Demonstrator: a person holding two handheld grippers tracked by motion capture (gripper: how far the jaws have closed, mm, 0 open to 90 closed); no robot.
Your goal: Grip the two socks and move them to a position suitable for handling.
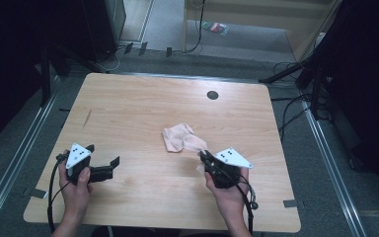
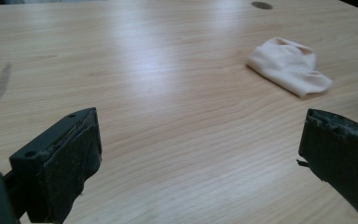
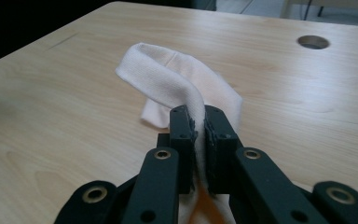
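Observation:
A pale pink sock (image 1: 182,138) lies crumpled at the middle of the wooden table (image 1: 128,103). My right gripper (image 1: 205,157) is shut on the sock's near edge; in the right gripper view the fabric (image 3: 168,84) arches up from the table and is pinched between the black jaws at my right gripper (image 3: 199,128). My left gripper (image 1: 103,160) is held at the table's front left with its jaws wide apart and nothing between them. In the left gripper view the sock (image 2: 289,65) lies far off to the upper right of my left gripper (image 2: 200,140).
A round cable hole (image 1: 212,95) sits near the table's far edge. A dark streak (image 1: 87,117) marks the wood at the left. Cables and dark stands crowd the floor around the table, with metal rails along both sides.

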